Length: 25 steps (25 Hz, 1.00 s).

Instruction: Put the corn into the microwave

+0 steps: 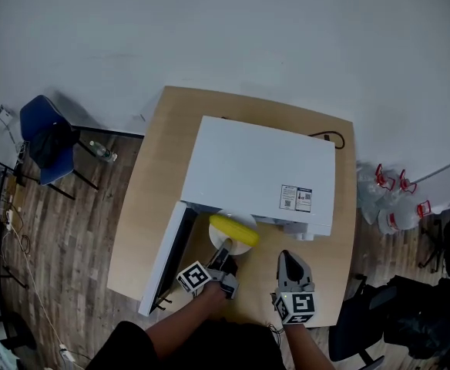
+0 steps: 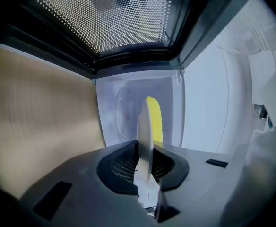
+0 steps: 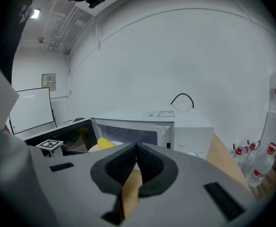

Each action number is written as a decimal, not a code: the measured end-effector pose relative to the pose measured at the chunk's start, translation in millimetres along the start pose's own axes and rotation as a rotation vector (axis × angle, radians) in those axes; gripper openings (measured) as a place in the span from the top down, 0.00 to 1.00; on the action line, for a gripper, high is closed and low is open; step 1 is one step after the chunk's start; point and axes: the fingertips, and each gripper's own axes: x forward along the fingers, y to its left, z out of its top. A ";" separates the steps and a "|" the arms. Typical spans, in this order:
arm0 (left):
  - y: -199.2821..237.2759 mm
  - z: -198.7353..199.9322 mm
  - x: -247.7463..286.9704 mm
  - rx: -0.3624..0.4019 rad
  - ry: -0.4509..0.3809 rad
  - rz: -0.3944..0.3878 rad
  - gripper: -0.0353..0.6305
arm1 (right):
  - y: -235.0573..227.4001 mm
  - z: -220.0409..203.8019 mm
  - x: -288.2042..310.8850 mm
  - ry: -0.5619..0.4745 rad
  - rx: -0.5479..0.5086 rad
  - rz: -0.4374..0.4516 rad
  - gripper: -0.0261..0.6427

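A yellow corn cob [image 1: 233, 230] lies on a white plate [image 1: 226, 244] at the mouth of the white microwave [image 1: 256, 168], whose door [image 1: 166, 257] hangs open to the left. My left gripper [image 1: 226, 248] is shut on the plate's near rim. In the left gripper view the plate [image 2: 144, 136] stands edge-on between the jaws, with the corn [image 2: 154, 119] beyond it and the white cavity behind. My right gripper [image 1: 289, 257] hovers right of the plate, shut on nothing. In the right gripper view its tips [image 3: 136, 147] meet in front of the microwave [image 3: 176, 129] and the corn [image 3: 104, 143].
The microwave sits on a wooden table [image 1: 144, 199]. A black cable [image 1: 329, 137] curls behind it. On the floor are a blue chair [image 1: 44, 133] and a bottle [image 1: 100, 151] to the left, water jugs [image 1: 391, 199] and dark bags [image 1: 418, 314] to the right.
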 end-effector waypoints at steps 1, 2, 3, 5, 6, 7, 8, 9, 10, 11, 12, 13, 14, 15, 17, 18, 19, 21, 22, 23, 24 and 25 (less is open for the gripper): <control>-1.2 1.4 5.4 -0.012 -0.008 -0.021 0.90 | -3.0 -3.6 1.5 0.006 0.005 -0.001 0.87; -0.9 2.2 9.7 -0.023 -0.017 -0.033 0.90 | -5.1 -7.1 2.7 0.015 0.004 0.001 0.87; 2.7 3.3 12.1 -0.026 -0.027 -0.026 0.90 | -6.2 -10.4 3.9 0.027 0.000 0.006 0.87; 16.6 7.4 13.9 -0.017 -0.044 0.020 0.90 | -7.0 -15.9 7.1 0.047 -0.006 0.010 0.87; 23.1 9.7 15.0 -0.015 -0.052 0.042 0.90 | -7.5 -18.0 8.8 0.054 -0.005 0.010 0.87; 29.3 11.8 16.0 -0.012 -0.059 0.063 0.90 | -8.0 -19.5 10.1 0.059 -0.004 0.009 0.87; 34.9 13.8 17.0 -0.010 -0.064 0.080 0.90 | -8.1 -20.8 10.9 0.062 -0.001 0.008 0.87; 39.3 16.2 18.6 -0.009 -0.068 0.088 0.90 | -8.0 -22.0 11.7 0.064 0.002 0.008 0.87; 42.5 19.4 21.2 -0.009 -0.073 0.090 0.90 | -7.5 -23.2 12.8 0.068 0.005 0.011 0.87; 45.1 23.0 24.7 -0.009 -0.079 0.090 0.90 | -7.0 -24.0 14.2 0.073 0.006 0.015 0.87; 47.5 26.4 28.4 -0.009 -0.084 0.094 0.90 | -6.7 -24.5 15.4 0.078 0.005 0.019 0.87; 50.1 29.0 31.6 -0.008 -0.088 0.100 0.90 | -7.0 -24.9 16.1 0.080 0.002 0.021 0.87; 52.7 30.9 34.0 -0.007 -0.091 0.106 0.90 | -8.0 -25.5 16.2 0.078 -0.002 0.020 0.87; 55.3 32.6 36.0 -0.006 -0.093 0.110 0.90 | -9.2 -26.5 16.1 0.076 -0.004 0.016 0.87; 58.3 35.9 40.5 -0.009 -0.100 0.108 0.90 | -11.7 -29.5 16.2 0.079 -0.006 0.013 0.87; 59.1 36.7 42.9 -0.012 -0.103 0.103 0.90 | -12.5 -30.8 16.6 0.080 -0.005 0.015 0.87; 59.8 36.9 45.1 -0.013 -0.104 0.096 0.90 | -12.7 -31.7 16.8 0.080 -0.005 0.021 0.87; 61.2 35.5 49.1 -0.009 -0.100 0.093 0.90 | -12.6 -32.1 16.9 0.075 -0.007 0.035 0.87; 62.3 34.7 50.6 -0.007 -0.098 0.099 0.90 | -12.8 -32.1 17.0 0.073 -0.009 0.037 0.87; 63.3 34.3 51.8 -0.005 -0.096 0.106 0.90 | -13.0 -32.2 17.4 0.073 -0.012 0.037 0.87; 64.0 34.0 53.1 -0.002 -0.095 0.111 0.90 | -13.1 -32.2 17.8 0.073 -0.015 0.036 0.87; 64.8 33.9 54.3 0.002 -0.093 0.115 0.90 | -13.3 -32.3 18.1 0.074 -0.017 0.035 0.87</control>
